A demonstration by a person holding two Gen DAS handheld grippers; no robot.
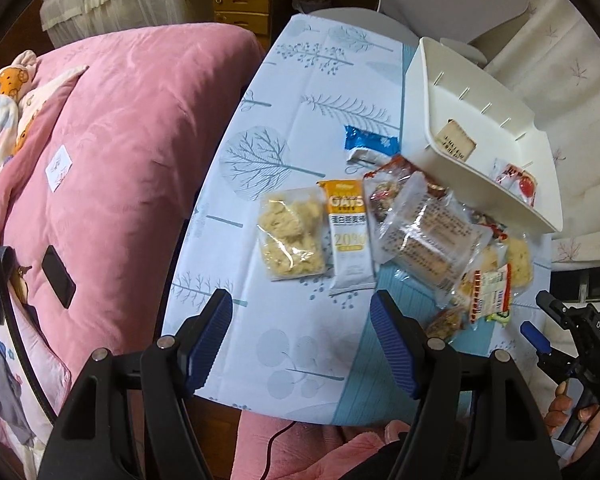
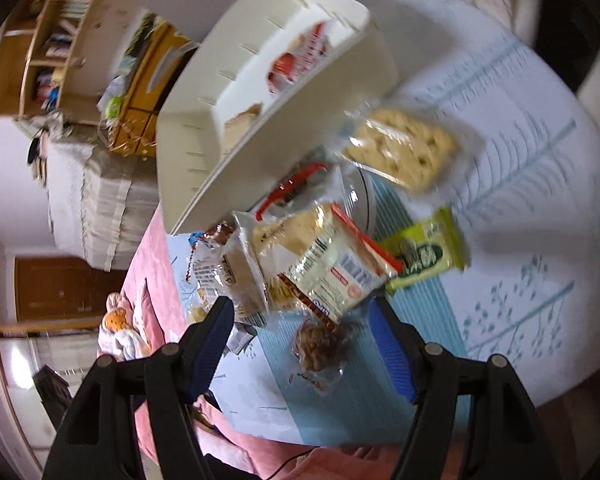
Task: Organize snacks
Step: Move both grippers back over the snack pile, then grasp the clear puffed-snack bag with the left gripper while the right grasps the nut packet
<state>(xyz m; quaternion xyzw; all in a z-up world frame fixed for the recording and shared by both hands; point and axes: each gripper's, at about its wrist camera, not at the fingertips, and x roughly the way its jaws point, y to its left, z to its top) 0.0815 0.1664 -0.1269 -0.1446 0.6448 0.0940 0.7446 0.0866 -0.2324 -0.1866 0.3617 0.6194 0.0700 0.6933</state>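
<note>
Field notes. Snacks lie heaped on the table, under a pale tree-print cloth. A white bin sits at the far side, tipped so its open face shows; one red-and-white packet and a brown square label are visible inside. Most packets are still outside it.

Risks, as I judge them:
- The pile overlaps. A clear-wrapped cake lies on top of other wrappers; closing on one edge could drag neighbours or push some off the near table edge.
- Wrappers are slick and crinkly, so a shallow pinch may slip.
- The bin looks propped on the heap's far edge; pulling a packet from beneath could shift it.
- The right wrist view is smeared, so placement there is uncertain.

Left gripper: fingers spread wide, nothing between them, only bare cloth below. The oat bar and the floss-cake packet lie side by side just beyond the fingertips.

Right gripper: fingers apart, gripping nothing. A small nut-cluster packet lies between them on the table; contact cannot be told. A white-label packet sits just beyond, a green packet further right.
</note>
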